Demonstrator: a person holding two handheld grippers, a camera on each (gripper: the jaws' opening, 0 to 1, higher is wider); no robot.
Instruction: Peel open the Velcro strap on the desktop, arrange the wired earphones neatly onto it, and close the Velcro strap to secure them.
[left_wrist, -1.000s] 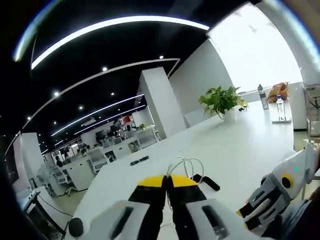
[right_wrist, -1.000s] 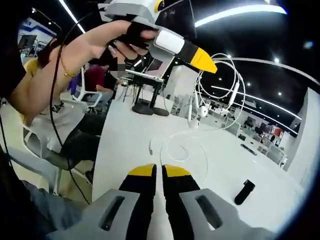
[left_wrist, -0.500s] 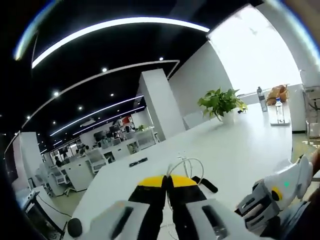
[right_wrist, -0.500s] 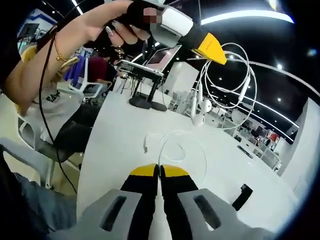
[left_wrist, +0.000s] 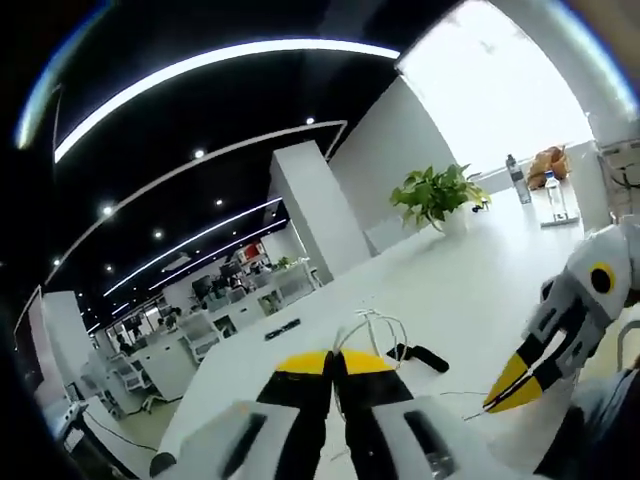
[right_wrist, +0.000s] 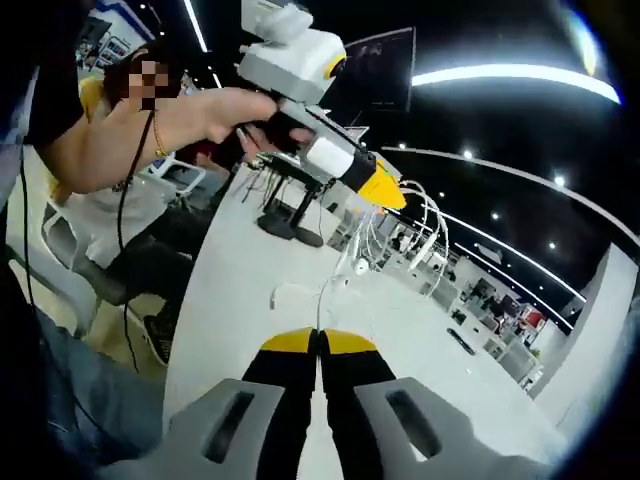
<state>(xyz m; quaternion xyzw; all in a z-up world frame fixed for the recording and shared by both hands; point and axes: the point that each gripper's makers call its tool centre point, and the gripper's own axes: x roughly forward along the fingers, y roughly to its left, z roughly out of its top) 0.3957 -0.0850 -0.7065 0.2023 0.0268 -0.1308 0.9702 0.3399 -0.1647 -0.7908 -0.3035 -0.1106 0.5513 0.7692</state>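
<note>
My left gripper is shut on the white wired earphones, whose loops stand just beyond its yellow tips. In the right gripper view a hand holds the left gripper above the white desk, and the coiled earphones hang from it with the earbuds low. A thin strand of cable runs down into my right gripper, whose jaws are pressed together on it. The right gripper also enters from the right with a thin wire at its tip. The black Velcro strap lies flat on the desk just behind the loops.
A potted plant, bottles and a bag stand at the desk's far end. A small black object lies further back on the left. A seated person and chairs sit beside the desk's edge. More desks fill the room behind.
The right gripper has risen into the left gripper view with its yellow tips now showing. In the right gripper view the left gripper and hanging coil now sit lower and farther off.
</note>
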